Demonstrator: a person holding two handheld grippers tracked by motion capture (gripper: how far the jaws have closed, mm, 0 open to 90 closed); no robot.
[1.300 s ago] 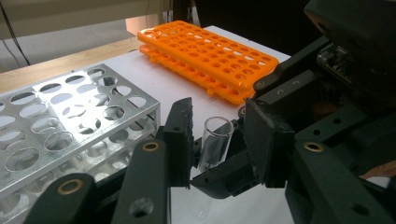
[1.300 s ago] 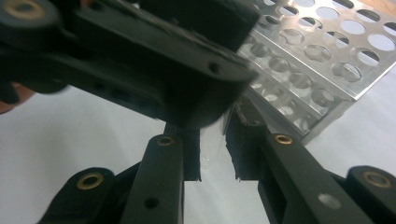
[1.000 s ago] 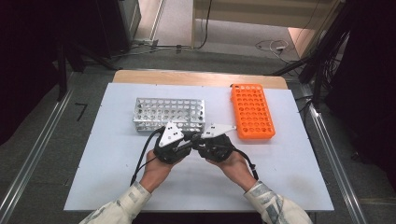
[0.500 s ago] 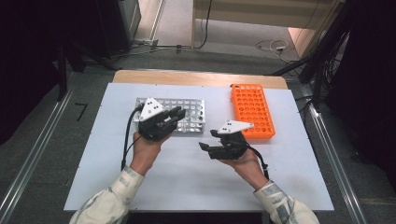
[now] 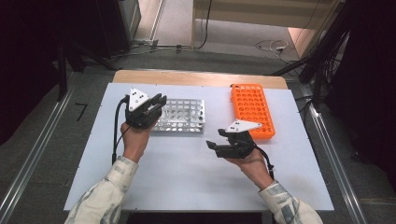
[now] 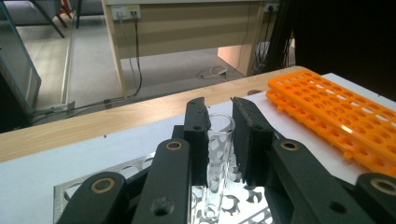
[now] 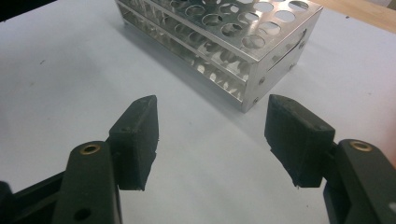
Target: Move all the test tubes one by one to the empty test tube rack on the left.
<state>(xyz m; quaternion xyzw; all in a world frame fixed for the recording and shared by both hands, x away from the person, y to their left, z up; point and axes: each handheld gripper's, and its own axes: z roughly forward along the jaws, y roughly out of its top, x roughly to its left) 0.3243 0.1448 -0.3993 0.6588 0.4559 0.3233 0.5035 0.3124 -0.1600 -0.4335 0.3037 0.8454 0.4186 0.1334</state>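
above the white table point(image 5: 187, 172), the left gripper point(image 5: 156, 103) hangs over the metal rack point(image 5: 184, 114), forearm angled in from below; the right gripper point(image 5: 219, 143) lies level, pointing left. left gripper view: jaws pinch a clear glass tube point(image 6: 219, 158) upright. right gripper view: jaws spread, nothing between them.

High overview; both gripper views near metal rack point(image 7: 219, 42)

No text, label or number can be read anywhere.
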